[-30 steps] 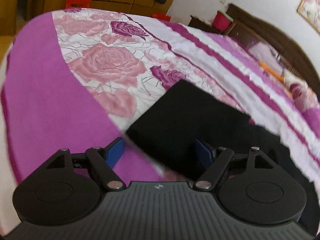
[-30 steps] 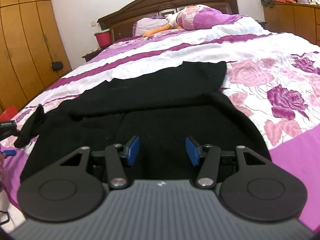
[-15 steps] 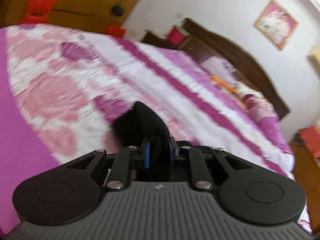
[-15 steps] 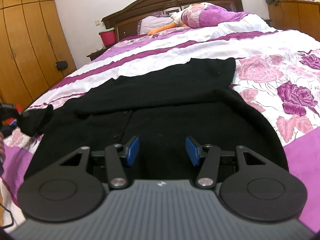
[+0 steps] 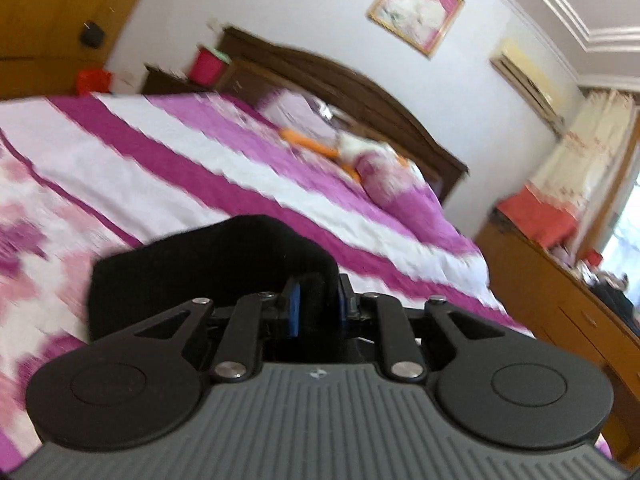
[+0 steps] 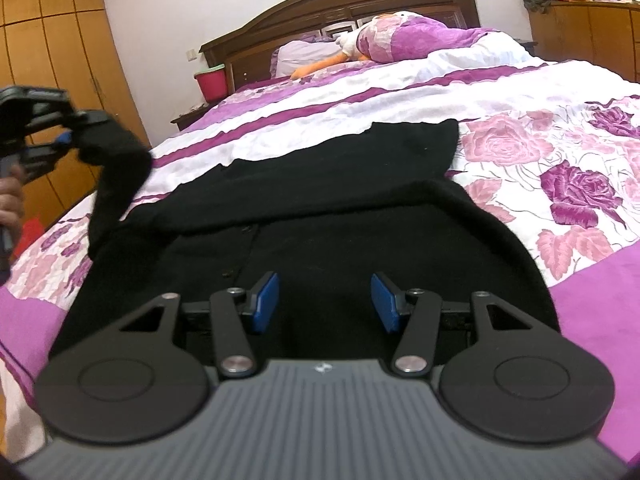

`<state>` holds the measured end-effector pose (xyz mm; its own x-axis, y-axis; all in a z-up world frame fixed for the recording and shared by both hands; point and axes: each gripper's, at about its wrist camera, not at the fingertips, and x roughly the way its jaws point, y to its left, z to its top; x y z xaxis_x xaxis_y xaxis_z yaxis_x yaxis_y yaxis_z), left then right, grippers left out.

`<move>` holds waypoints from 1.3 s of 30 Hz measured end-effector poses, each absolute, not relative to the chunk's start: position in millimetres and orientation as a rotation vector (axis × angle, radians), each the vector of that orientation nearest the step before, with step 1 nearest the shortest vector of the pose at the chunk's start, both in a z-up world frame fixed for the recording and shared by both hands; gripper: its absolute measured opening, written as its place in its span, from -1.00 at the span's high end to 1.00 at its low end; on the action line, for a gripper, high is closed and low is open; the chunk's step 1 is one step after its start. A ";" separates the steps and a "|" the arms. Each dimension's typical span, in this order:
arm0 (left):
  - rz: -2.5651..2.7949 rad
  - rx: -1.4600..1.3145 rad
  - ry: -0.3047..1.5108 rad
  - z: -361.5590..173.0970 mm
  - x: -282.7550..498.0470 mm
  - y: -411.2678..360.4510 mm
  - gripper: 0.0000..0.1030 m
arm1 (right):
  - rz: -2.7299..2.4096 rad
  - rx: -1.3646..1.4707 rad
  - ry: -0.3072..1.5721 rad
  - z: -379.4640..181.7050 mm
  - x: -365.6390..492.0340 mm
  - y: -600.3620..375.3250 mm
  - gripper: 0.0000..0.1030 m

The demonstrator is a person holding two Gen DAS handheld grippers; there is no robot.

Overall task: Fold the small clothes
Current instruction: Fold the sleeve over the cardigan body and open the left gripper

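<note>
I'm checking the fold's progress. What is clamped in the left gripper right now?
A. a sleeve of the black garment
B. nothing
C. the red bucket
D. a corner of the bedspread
A: the left gripper pinches the black garment's sleeve, raised off the bedspread.

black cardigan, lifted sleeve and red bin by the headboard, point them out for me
black cardigan [image 6: 328, 200], right wrist view, on its flat body.
lifted sleeve [image 6: 120, 168], right wrist view, on the raised stretch below the left gripper [image 6: 70, 142].
red bin [image 6: 211, 82], right wrist view, on its side wall.
</note>
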<state>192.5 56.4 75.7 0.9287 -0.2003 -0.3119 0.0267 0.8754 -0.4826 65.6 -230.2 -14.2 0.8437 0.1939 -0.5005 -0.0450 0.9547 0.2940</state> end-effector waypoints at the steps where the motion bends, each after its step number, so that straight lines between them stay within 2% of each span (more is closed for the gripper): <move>1: -0.135 -0.486 0.387 70.6 197.1 47.5 0.61 | 0.122 0.282 0.555 -14.3 65.4 -231.2 -0.04; 7: -0.197 -0.376 0.625 22.2 224.8 4.7 0.55 | 0.100 0.295 0.556 -15.8 61.9 -239.4 -0.04; 8: -0.195 -0.347 0.645 16.6 224.5 -0.1 0.47 | 0.097 0.299 0.558 -16.4 61.9 -240.8 -0.04; 10: -0.172 -0.284 0.656 10.7 220.0 -4.7 0.18 | 0.094 0.304 0.562 -17.4 62.8 -242.3 -0.04; 11: -0.165 -0.264 0.656 9.8 216.4 -5.0 -0.04 | 0.093 0.304 0.564 -17.8 64.1 -242.2 -0.04; 12: -0.167 -0.253 0.651 9.0 211.2 -4.9 -0.15 | 0.092 0.305 0.564 -17.9 65.5 -242.3 -0.04; 15: -0.172 -0.224 0.639 13.6 197.1 0.2 -0.29 | 0.098 0.304 0.563 -17.9 67.4 -239.9 -0.04; 29: 0.027 -0.130 0.748 5.2 110.7 64.8 -0.36 | 0.195 0.165 0.557 -5.4 72.7 -201.0 -0.04; 39: 0.120 -0.121 0.747 -2.8 88.2 99.9 -0.37 | 0.319 -0.056 0.531 7.7 93.7 -144.1 -0.04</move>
<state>88.2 99.9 -2.8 0.7278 0.0657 -0.6826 -0.1517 0.9862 -0.0668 93.7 -144.1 7.7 0.8139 0.2848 -0.5064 -0.3134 0.9491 0.0302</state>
